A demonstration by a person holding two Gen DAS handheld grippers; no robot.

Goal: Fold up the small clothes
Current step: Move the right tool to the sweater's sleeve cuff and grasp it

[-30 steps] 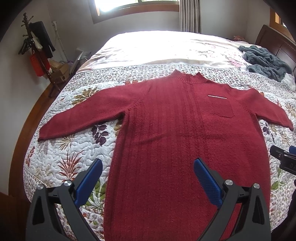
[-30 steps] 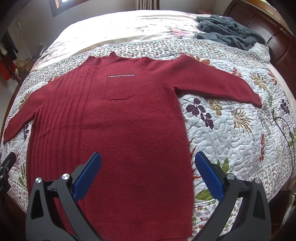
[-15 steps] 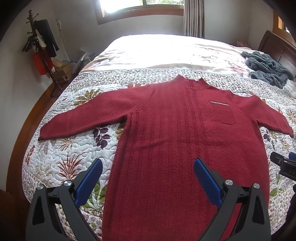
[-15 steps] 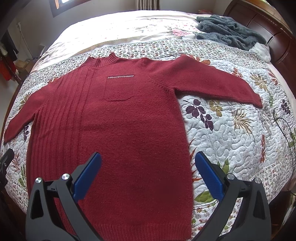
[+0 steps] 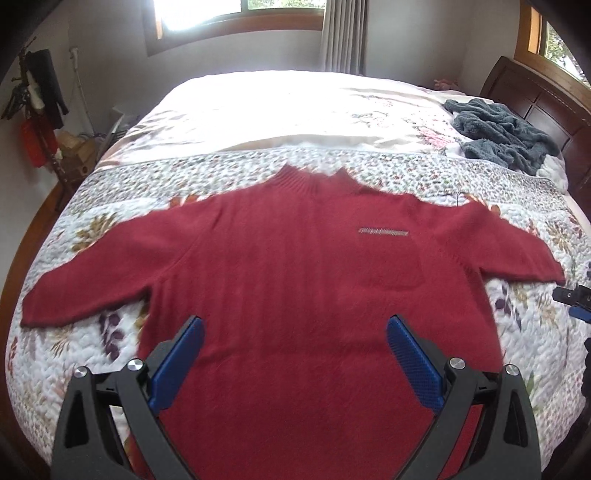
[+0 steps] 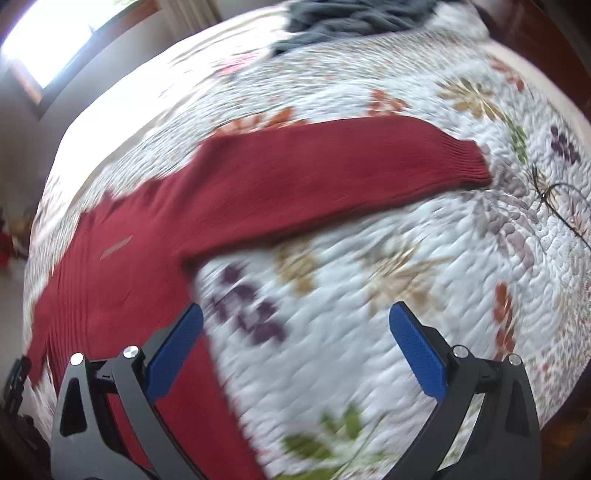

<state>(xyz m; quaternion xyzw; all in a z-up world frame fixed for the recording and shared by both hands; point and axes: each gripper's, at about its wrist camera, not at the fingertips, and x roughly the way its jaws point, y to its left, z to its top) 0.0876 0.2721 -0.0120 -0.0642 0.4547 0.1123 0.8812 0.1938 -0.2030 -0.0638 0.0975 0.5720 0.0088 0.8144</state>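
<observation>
Red knit sweater (image 5: 295, 288), flat on floral quilt (image 6: 369, 295), sleeves out 3 & 9 o'clock, chest pkt; both grippers (image 5: 295, 354) (image 6: 295, 339) wide open, empty.

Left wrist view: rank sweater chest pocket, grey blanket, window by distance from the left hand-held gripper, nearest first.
From the left hand-held gripper, open over the sweater's body:
1. Chest pocket, ahead and to the right, on the red sweater.
2. Grey blanket, far right, near the headboard.
3. Window, on the wall beyond the bed.
</observation>
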